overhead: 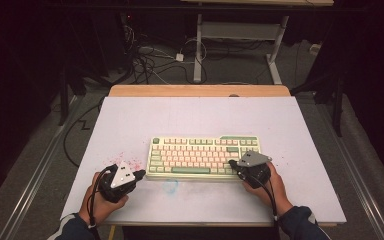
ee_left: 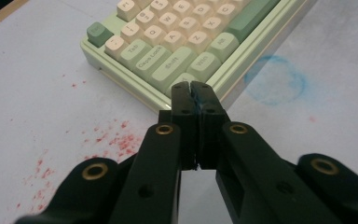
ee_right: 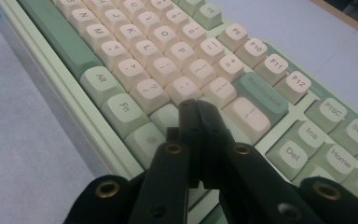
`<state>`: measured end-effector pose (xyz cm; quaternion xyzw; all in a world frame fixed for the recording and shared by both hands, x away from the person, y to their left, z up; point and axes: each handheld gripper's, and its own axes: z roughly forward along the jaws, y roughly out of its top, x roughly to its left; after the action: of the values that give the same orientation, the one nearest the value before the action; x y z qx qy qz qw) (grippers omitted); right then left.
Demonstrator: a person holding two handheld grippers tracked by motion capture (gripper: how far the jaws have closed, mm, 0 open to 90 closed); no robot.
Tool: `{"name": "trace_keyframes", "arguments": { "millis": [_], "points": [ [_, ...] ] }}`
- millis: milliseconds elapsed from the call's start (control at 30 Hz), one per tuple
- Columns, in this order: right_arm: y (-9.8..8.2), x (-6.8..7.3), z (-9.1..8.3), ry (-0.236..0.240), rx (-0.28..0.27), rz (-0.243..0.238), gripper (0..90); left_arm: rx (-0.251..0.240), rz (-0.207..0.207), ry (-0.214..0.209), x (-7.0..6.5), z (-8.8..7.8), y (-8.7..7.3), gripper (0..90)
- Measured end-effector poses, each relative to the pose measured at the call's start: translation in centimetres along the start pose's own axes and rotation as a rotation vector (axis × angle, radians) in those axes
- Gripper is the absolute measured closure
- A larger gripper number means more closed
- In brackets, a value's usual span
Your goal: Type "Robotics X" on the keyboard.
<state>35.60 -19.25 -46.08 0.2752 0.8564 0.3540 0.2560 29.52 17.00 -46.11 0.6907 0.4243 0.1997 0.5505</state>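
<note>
White table [overhead: 130,125], keyboard [overhead: 200,152], right gripper [overhead: 233,164] covering its corner keys

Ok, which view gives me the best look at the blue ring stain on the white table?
The left gripper view: the blue ring stain sits large, beside the green and cream keyboard's front edge. The high view shows it as a faint smudge. The right gripper view catches a blue trace at its top left corner.

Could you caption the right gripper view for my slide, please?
Closed right tool poised over the right-hand keys of a green-and-cream keyboard.
</note>
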Motion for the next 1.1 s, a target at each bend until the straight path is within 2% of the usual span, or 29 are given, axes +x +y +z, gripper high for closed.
{"name": "trace_keyframes", "arguments": {
  "millis": [167,367,700,1100],
  "points": [
    [0.0,0.0,0.0,0.001,-0.001,0.0,90.0,0.002,0.0,-0.004,-0.5,0.0,0.8,86.7],
    [0.0,0.0,0.0,-0.003,0.0,-0.001,90.0,0.035,0.011,0.006,-0.7,1.1,1.7,87.2],
    [0.0,0.0,0.0,0.0,-0.004,0.008,90.0,0.083,0.038,-0.016,-1.7,4.0,2.0,87.2],
    [0.0,0.0,0.1,-0.002,-0.003,0.002,90.0,0.11,0.066,-0.041,-3.1,7.0,2.3,87.1]
  ]
}}
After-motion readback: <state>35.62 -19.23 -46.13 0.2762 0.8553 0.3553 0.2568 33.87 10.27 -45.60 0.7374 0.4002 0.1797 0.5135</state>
